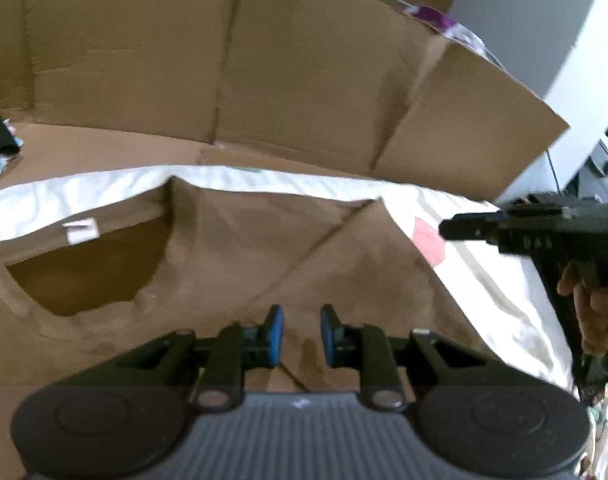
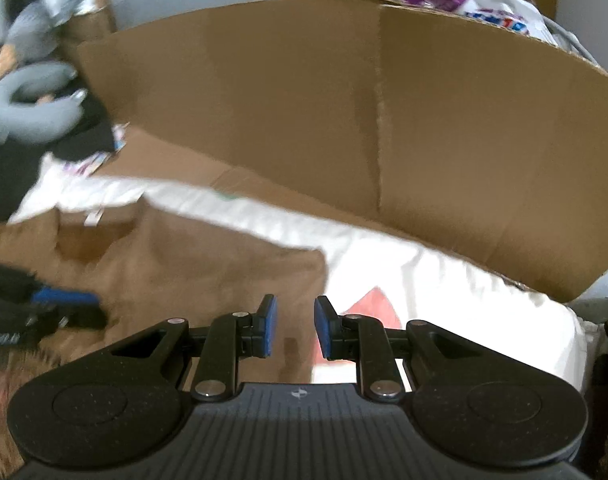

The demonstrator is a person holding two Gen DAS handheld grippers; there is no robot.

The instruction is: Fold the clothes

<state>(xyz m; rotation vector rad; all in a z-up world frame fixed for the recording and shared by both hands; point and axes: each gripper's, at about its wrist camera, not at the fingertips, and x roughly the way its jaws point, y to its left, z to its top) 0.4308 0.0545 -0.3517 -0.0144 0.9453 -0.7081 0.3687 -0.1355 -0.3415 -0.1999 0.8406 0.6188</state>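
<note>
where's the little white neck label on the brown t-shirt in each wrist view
Left wrist: small white neck label at left, on the collar of the brown t-shirt.
Right wrist: the label is upper left, blurred, same collar.
Shared landmark: tall brown cardboard wall behind the shirt.

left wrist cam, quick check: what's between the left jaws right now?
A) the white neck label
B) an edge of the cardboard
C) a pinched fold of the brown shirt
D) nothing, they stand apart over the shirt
D: the left gripper shows a clear gap between its blue pads, with the brown shirt lying flat beyond it; the white label and the cardboard sit well away.
</note>
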